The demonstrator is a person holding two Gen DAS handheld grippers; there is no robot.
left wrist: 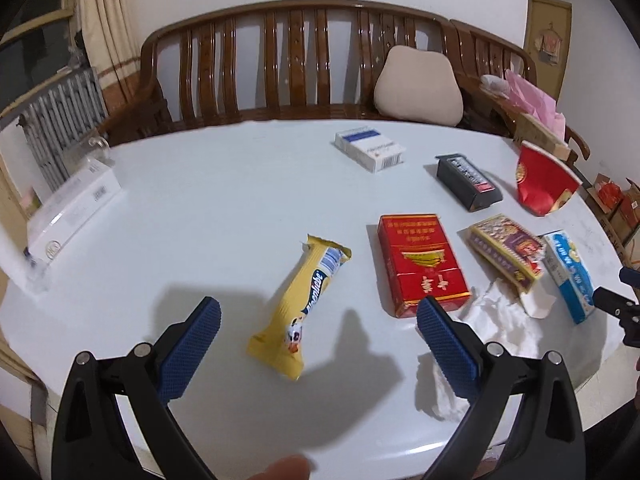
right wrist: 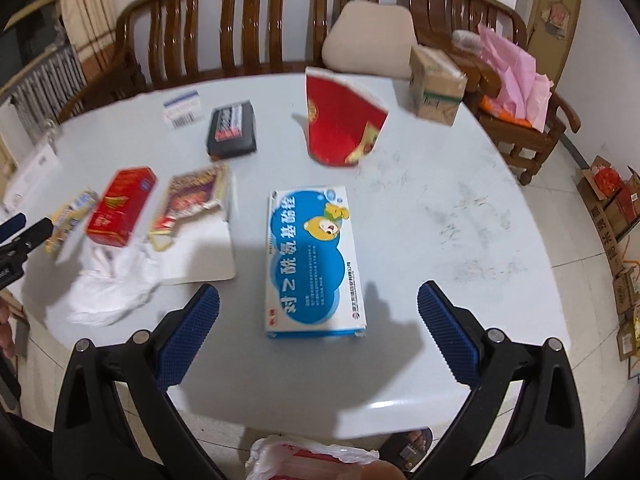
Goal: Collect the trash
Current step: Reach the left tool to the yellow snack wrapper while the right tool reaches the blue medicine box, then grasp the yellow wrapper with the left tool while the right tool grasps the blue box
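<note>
**Both tongs spread wide, each lined up on a piece of trash**

The left tongs (left wrist: 318,318) stand wide apart and grip nothing; the yellow snack wrapper (left wrist: 301,309) lies flat on the white tabletop (left wrist: 208,208) between the blue pads, slanting up to the right. The right tongs (right wrist: 318,306) are equally wide and empty, with the near end of the blue-and-white medicine box (right wrist: 311,262) between their tips.

To pick the wrapper up cleanly, I would lower the left tongs until the pads straddle its narrow middle, then close across the width, not along it. The box probably wants a squeeze across its long sides.

Further out lie a red cigarette pack (left wrist: 420,258), crumpled white tissue (left wrist: 488,312), a torn gold-and-purple packet (left wrist: 508,252), a black box (left wrist: 468,182), a red paper cup (left wrist: 542,180) and a white-and-blue pack (left wrist: 368,148). A plastic bag (right wrist: 308,458), likely for the trash, shows below the tabletop's edge.
</note>
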